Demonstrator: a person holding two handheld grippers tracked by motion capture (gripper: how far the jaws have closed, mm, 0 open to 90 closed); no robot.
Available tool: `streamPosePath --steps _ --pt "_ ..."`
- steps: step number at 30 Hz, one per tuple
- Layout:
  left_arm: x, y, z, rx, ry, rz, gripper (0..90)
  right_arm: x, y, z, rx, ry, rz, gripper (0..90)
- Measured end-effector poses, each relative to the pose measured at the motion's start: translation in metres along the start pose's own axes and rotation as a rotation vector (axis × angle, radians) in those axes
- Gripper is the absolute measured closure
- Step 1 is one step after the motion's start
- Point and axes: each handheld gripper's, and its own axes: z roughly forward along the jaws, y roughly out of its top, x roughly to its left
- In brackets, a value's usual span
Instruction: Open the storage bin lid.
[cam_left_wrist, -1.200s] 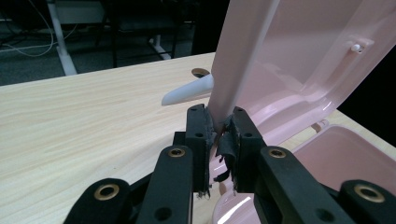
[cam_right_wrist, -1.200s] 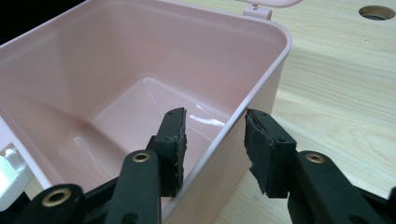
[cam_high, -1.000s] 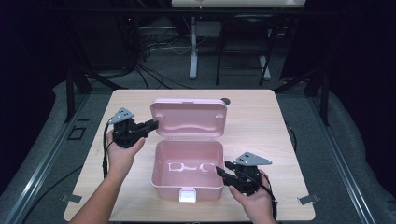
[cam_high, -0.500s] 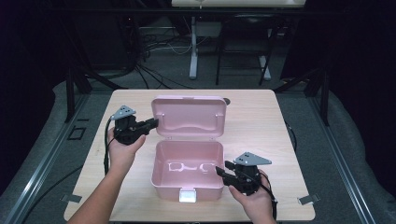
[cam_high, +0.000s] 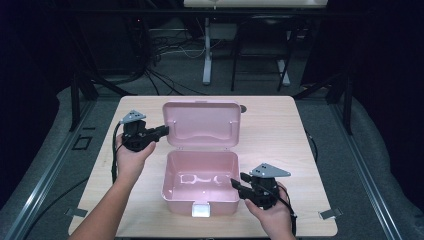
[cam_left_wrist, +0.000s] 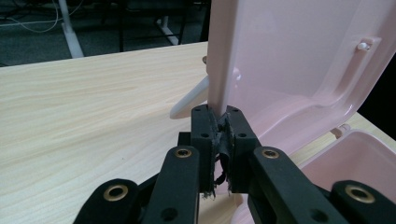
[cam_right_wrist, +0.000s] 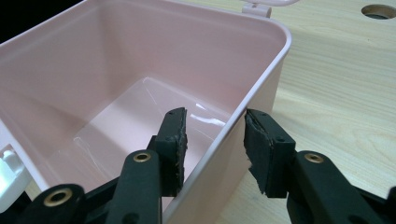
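Left gripper (cam_high: 162, 131) has just closed on the lid (cam_high: 202, 124) edge — 1 box (cam_high: 200, 180), 2 grippers, right gripper (cam_high: 236, 185) spread.

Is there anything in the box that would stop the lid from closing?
Nothing visible does. The pink plastic box looks bare inside, with only glare on its floor. The left claw pinches the side edge of the raised pink lid. The right claw straddles the box's right wall, so it would need to move away first.

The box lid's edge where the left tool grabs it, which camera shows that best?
The left gripper view: the left tool is shut on the lid's edge, seen close. The high view shows the whole lid, its grip too small. The right gripper view shows a hinge tab.
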Motion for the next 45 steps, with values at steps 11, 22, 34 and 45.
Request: streamPosePath --steps 11,22,34,45 --pt "0.005 0.002 0.001 0.02 -0.005 -0.034 85.1 0.003 0.0 0.0 0.005 0.008 0.001 59.1" --pt "0.01 0.003 0.004 0.042 -0.022 -0.069 85.1 0.006 -0.002 -0.002 0.008 0.016 0.003 58.9" --pt "0.017 0.003 0.012 0.053 -0.038 -0.124 85.7 0.006 -0.002 -0.002 0.007 0.016 0.006 58.9" --pt "0.022 0.003 0.018 0.066 -0.041 -0.168 86.1 0.005 -0.001 -0.001 0.008 0.019 0.011 58.7"
